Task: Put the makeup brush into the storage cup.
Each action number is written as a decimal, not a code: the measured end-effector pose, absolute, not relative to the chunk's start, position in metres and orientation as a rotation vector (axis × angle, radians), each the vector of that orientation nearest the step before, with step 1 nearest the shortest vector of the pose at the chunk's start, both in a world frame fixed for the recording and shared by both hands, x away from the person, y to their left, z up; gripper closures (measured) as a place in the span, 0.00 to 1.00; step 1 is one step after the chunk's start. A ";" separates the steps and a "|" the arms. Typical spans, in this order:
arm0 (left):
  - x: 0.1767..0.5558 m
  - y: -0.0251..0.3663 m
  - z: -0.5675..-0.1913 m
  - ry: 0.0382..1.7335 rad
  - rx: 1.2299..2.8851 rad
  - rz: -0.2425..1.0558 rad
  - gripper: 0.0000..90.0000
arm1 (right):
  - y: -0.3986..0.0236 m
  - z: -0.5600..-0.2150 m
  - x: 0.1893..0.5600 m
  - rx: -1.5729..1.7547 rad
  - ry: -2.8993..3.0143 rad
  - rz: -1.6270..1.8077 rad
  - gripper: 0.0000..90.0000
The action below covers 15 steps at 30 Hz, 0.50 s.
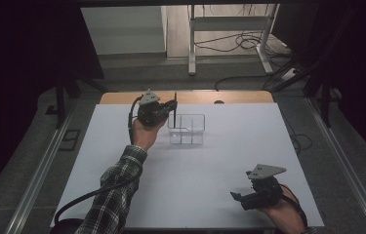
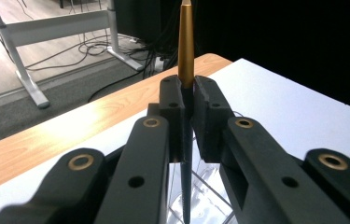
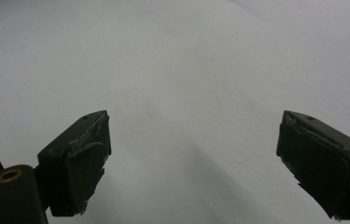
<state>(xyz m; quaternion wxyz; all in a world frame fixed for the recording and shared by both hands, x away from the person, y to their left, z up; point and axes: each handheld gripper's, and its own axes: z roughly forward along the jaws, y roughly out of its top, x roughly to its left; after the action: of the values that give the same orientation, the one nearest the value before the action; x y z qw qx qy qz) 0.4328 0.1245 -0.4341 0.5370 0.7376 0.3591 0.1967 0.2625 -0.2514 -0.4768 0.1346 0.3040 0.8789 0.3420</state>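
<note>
One pen (image 2: 185,46) is the thing in hand, and it stands upright: its long axis runs straight up and down, the gold tapered end pointing at the ceiling and the dark lower barrel pointing down toward the clear divided box (image 1: 186,128) on the table (image 1: 219,161). The left tongs (image 2: 186,100) are clenched on it, their two black pads pressed against the barrel from either side, gripping it near the join of gold and dark. In the high view the left tongs (image 1: 170,108) sit at the far side of the white table, just beside the box's left rear corner, with the pen (image 1: 175,109) showing as a thin dark vertical line above that corner; its lower end comes down at the box's rim, though whether the tip touches the box cannot be told. The right tongs (image 1: 239,197) rest near the table's front right corner, well apart from the box. In their own view the right tongs (image 3: 193,163) stand released, jaws spread wide with bare white table between them.
</note>
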 end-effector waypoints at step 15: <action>0.432 0.125 -0.444 0.871 1.758 0.452 0.93 | -0.251 -0.477 0.262 0.878 2.552 0.990 0.12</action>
<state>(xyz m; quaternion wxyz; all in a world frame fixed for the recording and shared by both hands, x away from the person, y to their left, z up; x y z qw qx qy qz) 0.4317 0.1251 -0.4435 0.5347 0.7378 0.3656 0.1899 0.2625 -0.2512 -0.4771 0.1330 0.3027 0.8799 0.3412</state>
